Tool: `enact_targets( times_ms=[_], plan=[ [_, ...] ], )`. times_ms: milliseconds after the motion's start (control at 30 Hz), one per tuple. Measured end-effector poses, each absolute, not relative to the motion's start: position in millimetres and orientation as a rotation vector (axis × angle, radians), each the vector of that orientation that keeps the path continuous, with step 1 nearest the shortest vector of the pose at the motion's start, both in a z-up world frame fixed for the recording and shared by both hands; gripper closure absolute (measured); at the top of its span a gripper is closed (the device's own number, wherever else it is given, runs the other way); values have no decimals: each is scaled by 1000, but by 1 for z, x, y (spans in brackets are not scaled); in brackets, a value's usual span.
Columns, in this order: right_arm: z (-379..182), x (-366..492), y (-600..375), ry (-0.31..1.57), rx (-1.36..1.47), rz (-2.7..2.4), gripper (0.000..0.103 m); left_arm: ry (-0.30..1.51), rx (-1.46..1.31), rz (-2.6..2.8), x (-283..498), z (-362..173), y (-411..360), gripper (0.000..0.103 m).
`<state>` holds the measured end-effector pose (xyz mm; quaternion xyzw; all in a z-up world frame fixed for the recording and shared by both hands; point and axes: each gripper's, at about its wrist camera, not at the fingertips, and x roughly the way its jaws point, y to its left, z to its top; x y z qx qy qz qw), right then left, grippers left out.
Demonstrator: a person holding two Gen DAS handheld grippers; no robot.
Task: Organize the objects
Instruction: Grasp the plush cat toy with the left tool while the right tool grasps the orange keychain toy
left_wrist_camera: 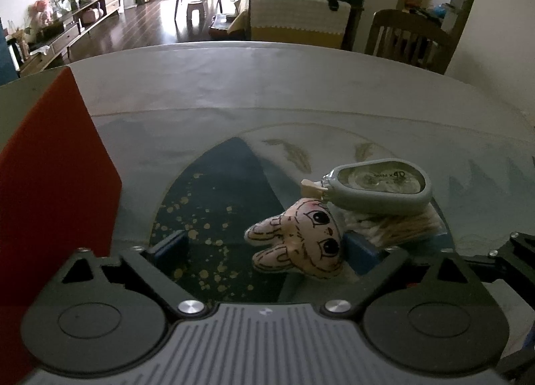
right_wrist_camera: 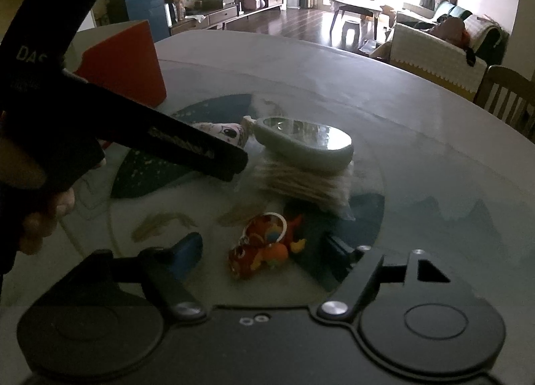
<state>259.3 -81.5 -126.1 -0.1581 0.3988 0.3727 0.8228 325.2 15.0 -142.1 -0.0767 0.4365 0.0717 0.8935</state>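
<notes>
In the left wrist view, a pink bunny plush point(left_wrist_camera: 301, 241) lies on the table between the blue fingers of my left gripper point(left_wrist_camera: 267, 249), close to the right-hand finger point(left_wrist_camera: 362, 251); the gripper is open. Just beyond it, a grey correction-tape dispenser point(left_wrist_camera: 381, 184) rests on a pack of cotton swabs point(left_wrist_camera: 401, 227). In the right wrist view, my right gripper point(right_wrist_camera: 264, 253) stands open around a red and orange keychain toy point(right_wrist_camera: 264, 248) lying on the table. The bunny point(right_wrist_camera: 224, 130), the dispenser point(right_wrist_camera: 301, 140) and the swabs point(right_wrist_camera: 301, 181) lie further out.
A red box point(left_wrist_camera: 57, 201) point(right_wrist_camera: 127, 64) stands at the table's left. A hand point(right_wrist_camera: 43, 214) holds the left gripper's black body across the left of the right wrist view. The round table point(left_wrist_camera: 267, 84) has a patterned glass centre. A wooden chair point(right_wrist_camera: 508, 94) stands at the far right.
</notes>
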Motion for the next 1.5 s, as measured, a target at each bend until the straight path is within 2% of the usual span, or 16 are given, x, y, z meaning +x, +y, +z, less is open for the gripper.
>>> enact_targets(
  times_ms=[167, 233, 333, 367, 467, 833, 1500],
  plan=[
    [-124, 256, -80, 832, -352, 787, 46, 883, -137, 124, 325, -140, 11, 34],
    [-124, 255, -81, 829, -352, 783, 51, 878, -136, 111, 325, -138, 10, 47],
    [-123, 253, -83, 831, -351, 775, 56, 873, -129, 109, 324, -137, 9, 48],
    [-123, 252, -83, 829, -353, 771, 61, 873, -129, 108, 323, -137, 9, 48],
    [-121, 248, -83, 824, -366, 764, 64, 878, -146, 104, 322, -137, 10, 50],
    [-104, 234, -107, 848, -300, 740, 64, 873, -185, 79, 293, -117, 6, 51],
    [-29, 175, -131, 810, -246, 732, 64, 830, -243, -56, 210, -54, -15, 51]
  ],
)
